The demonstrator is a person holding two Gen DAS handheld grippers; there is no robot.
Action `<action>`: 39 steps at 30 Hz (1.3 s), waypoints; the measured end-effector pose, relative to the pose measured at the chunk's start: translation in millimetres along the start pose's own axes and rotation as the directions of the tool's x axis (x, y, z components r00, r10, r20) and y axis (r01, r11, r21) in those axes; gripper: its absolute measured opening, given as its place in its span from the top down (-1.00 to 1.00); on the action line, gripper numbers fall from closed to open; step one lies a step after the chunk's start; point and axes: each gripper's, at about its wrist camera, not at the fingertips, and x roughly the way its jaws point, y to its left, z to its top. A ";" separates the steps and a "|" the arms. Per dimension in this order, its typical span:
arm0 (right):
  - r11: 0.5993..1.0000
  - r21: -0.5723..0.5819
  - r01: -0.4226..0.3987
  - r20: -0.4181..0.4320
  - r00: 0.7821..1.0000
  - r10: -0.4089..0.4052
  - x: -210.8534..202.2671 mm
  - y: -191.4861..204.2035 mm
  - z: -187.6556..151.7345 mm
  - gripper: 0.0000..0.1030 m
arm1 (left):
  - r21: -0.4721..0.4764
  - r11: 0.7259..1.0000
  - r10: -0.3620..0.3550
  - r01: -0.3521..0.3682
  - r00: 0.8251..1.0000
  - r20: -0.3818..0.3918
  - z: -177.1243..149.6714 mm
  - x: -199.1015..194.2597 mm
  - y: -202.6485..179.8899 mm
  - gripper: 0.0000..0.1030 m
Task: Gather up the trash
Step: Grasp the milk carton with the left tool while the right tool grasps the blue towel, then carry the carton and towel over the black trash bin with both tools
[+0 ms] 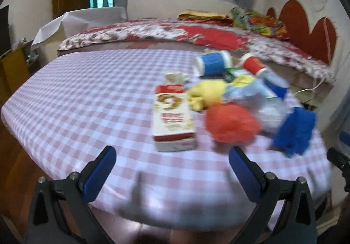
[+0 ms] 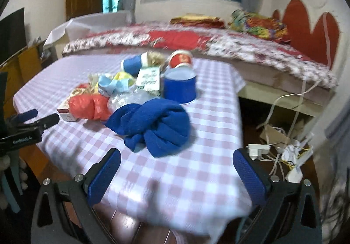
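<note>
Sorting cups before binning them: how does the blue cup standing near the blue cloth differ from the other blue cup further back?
The near blue cup stands upright with its open mouth up, while the far blue cup lies on its side. The near one sits just behind the blue cloth; the far one lies at the back of the pile, by the red cup. The far cup shows a white rim band. Both are blue and rest on the checked tablecloth.

Motion blur softens both views: the print on the red-and-white carton (image 1: 172, 121) is unreadable, and the clear plastic wrap (image 1: 271, 110) shows no definite outline. In the right wrist view the orange bag (image 2: 88, 107) covers most of that carton, and the blue cloth (image 2: 153, 125) hides part of the wrap. The lower picture edge cuts off the checkered table (image 2: 196, 178).
</note>
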 end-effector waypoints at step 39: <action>0.998 0.019 -0.059 0.066 0.996 0.057 -2.2 -15.8 5.3 0.50 | 0.035 0.994 -0.109 0.107 0.990 0.090 31.6 -18.3 6.1 -0.04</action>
